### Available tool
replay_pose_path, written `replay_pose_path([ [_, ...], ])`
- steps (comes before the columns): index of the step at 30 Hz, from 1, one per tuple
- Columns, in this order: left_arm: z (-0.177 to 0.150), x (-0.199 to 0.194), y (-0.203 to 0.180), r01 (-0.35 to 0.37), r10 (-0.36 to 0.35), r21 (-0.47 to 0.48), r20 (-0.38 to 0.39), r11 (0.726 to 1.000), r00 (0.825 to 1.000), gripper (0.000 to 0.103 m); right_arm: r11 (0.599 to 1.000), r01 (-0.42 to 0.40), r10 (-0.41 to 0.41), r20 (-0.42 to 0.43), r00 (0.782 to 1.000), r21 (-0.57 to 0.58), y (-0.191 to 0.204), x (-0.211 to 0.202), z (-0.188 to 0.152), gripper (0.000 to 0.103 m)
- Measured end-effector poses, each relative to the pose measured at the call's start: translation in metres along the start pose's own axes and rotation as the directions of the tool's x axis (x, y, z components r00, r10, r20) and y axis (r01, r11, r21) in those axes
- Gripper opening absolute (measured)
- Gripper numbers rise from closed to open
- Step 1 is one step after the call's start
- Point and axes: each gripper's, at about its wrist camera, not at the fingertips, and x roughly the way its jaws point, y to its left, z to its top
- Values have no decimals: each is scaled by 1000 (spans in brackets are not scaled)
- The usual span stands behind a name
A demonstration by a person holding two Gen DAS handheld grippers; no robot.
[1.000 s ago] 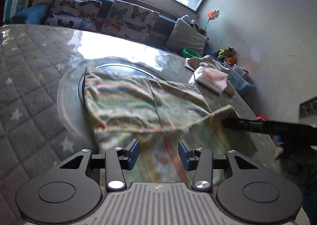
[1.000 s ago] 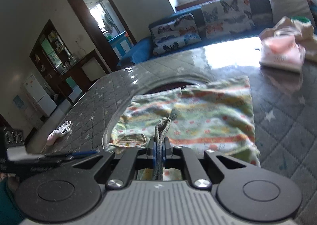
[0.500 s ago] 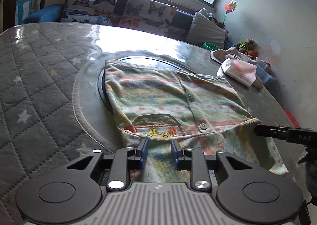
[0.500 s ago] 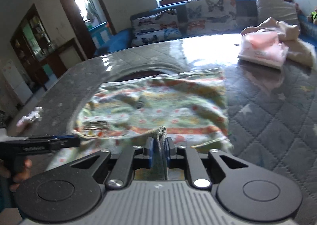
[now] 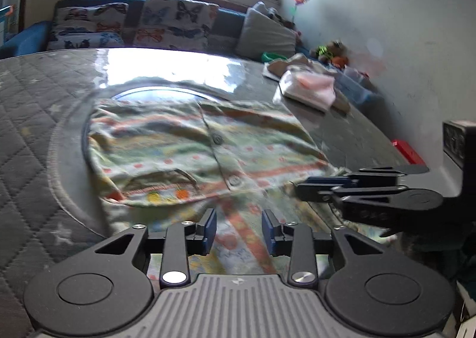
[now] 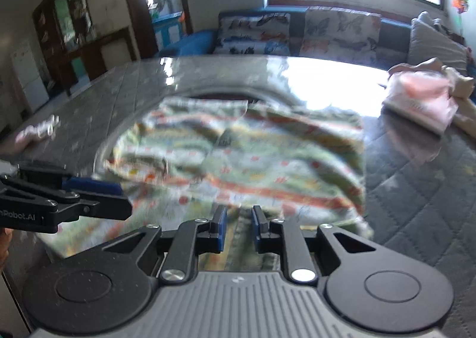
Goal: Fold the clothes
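While both grippers open over the near edge of the patterned garment (image 5: 190, 141), treat this step as a clean release of the fold you have laid toward yourself. Start with your left gripper (image 5: 239, 229): its jaws are opening, with a clear gap and no cloth pinched between the pads, only fabric lying under them. Lift it straight off so the pads do not drag the folded hem by the small pocket (image 5: 160, 186) and its buttons. Across the middle, the garment lies on the quilted table cover (image 5: 26, 118), partly over the round inset, and the upper layer looks rumpled, so I judge it needs smoothing before the next fold. Your right gripper (image 6: 238, 226) is opening too, its gap narrower, and the fabric beneath looks freed. Back it off gently. Well apart at far right sits the folded pink pile (image 6: 422, 100).
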Motion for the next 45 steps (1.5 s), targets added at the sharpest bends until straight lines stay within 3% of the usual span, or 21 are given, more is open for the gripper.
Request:
replay_pose_path([
  [5, -6, 3, -1, -23, 23, 24, -15, 999, 1000, 43, 996, 19, -19, 8, 1000, -82, 11, -9, -7, 27],
  [14, -18, -12, -6, -40, 40, 70, -7, 997, 999, 43, 978, -24, 27, 12, 1000, -208, 37, -37, -30, 28],
  [19, -26, -16, -10, -57, 58, 99, -7, 993, 998, 47, 970, -3, 4, 5, 1000, -243, 45, -39, -42, 29],
  [22, -26, -24, -13, -57, 57, 109, 6, 992, 998, 48, 969, 1, 7, 33, 999, -249, 47, -48, -42, 36],
  [27, -33, -29, -18, -60, 62, 115, -13, 992, 998, 48, 966, 10, -3, 26, 1000, -259, 50, -44, -50, 37],
  [36, -44, -65, -33, -35, 38, 83, -29, 996, 999, 50, 957, 39, -21, 67, 998, -288, 49, -74, -60, 46],
  [39, -50, -70, -39, -27, 31, 50, -64, 998, 997, 51, 950, 49, -29, 70, 997, -308, 47, -84, -66, 55],
  [45, -59, -66, -43, -18, 16, -16, -124, 1000, 992, 51, 925, 69, -52, 57, 997, -372, 41, -101, -82, 56],
])
